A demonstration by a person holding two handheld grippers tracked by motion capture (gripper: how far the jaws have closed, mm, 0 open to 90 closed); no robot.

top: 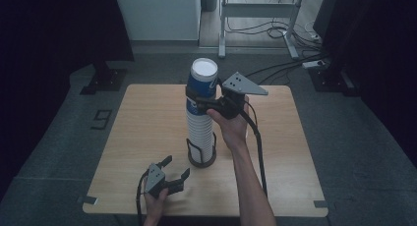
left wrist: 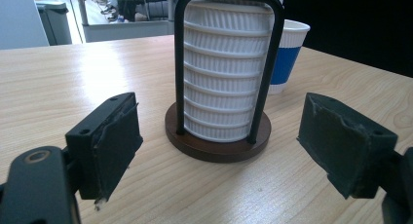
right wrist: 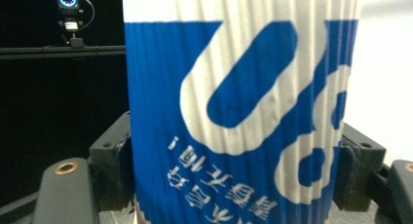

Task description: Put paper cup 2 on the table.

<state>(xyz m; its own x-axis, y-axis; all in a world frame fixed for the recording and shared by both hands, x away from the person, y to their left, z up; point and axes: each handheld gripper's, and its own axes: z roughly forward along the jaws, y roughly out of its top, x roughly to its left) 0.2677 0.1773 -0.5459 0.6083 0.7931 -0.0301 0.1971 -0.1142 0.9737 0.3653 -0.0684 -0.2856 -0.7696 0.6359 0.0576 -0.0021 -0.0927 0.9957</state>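
Blue-white ribbed cup [top: 201, 84], upside down atop stack [top: 199, 132].

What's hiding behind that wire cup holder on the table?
Behind the wire cup holder, in the left gripper view, a separate blue-and-white paper cup stands upright on the table. The holder and its stack of white cups cover that cup's left side.

Each black claw [top: 170, 169] carries a grey triangular plate, brass screws, trailing black cable.
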